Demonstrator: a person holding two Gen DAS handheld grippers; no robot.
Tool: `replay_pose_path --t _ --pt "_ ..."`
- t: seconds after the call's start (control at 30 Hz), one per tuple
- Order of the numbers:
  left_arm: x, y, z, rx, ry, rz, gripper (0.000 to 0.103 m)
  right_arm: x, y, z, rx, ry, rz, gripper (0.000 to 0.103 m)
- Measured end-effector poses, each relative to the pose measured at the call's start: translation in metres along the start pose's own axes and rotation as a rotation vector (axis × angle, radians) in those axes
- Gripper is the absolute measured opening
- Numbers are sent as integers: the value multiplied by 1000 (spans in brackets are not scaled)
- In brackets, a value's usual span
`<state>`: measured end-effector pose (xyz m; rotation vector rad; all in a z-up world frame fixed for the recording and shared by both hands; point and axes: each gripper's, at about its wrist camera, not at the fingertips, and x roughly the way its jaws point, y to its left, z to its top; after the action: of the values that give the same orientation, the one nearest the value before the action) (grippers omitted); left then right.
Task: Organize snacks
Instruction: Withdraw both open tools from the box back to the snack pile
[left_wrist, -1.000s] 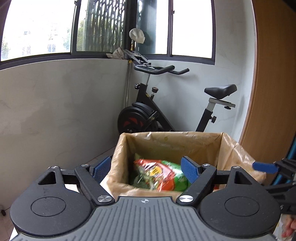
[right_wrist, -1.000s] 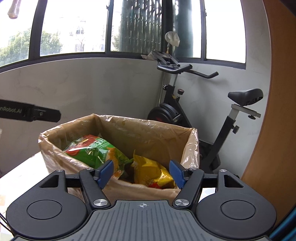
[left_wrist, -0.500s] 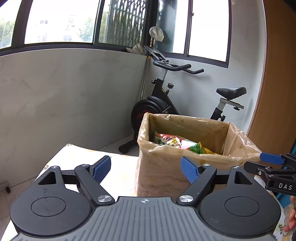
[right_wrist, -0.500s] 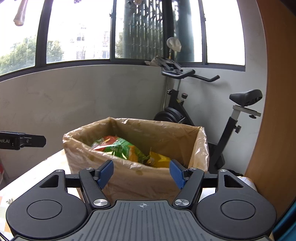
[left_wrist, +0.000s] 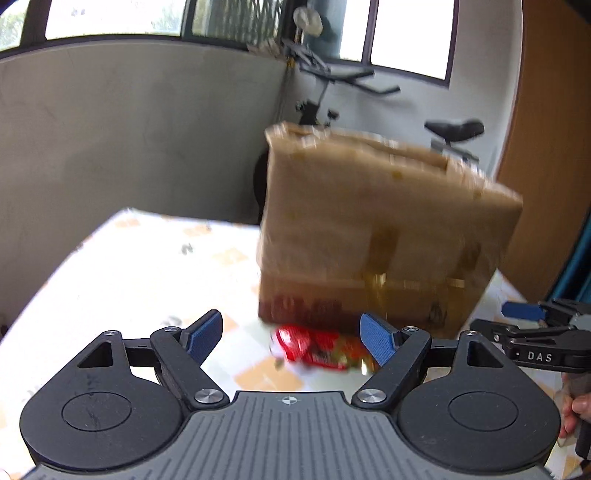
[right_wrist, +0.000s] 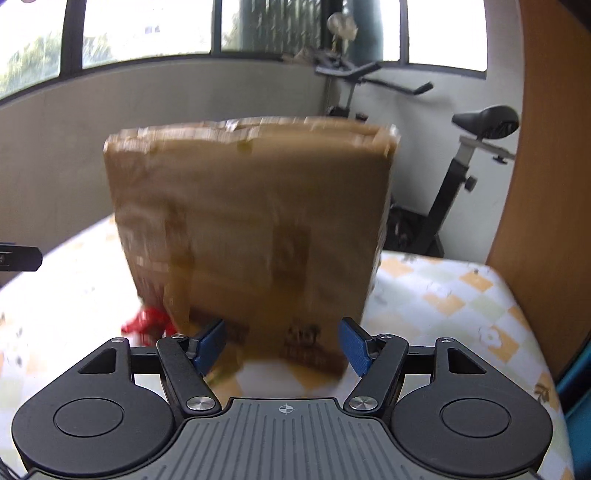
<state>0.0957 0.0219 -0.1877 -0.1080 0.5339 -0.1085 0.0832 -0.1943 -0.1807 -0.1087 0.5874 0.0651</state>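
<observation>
So this looks like the go-fetch-the-next-snack step: both tools are empty and low, close in front of the cardboard box (left_wrist: 384, 229) that stands on the table (left_wrist: 122, 273). The left tool (left_wrist: 291, 334) has its blue pads spread wide with nothing between them (jaws just eased in a touch), and the red snack packet (left_wrist: 314, 345) lies on the table right ahead of it, snug against the foot of the box. The right tool (right_wrist: 282, 345) sits about half open, also holding nothing, facing the box's front wall. I'd guess the next move is the left tool dropping over that packet and pinching it, careful not to shove it under or into the box. The packet is crinkly, shiny red with some yellow-green at one end; it's blurry so I can't read any print
</observation>
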Motion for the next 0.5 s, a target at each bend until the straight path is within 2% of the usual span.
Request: replay_pose_path --t 0.17,0.3,0.5 --pt "18 -10 -35 59 62 -12 78 15 12 -35 -38 75 68 64" --pt "28 -9 -52 14 104 -29 73 17 18 -57 -108 132 101 64" --pt "32 -12 -63 -9 104 -50 62 19 24 -74 -218 179 118 65"
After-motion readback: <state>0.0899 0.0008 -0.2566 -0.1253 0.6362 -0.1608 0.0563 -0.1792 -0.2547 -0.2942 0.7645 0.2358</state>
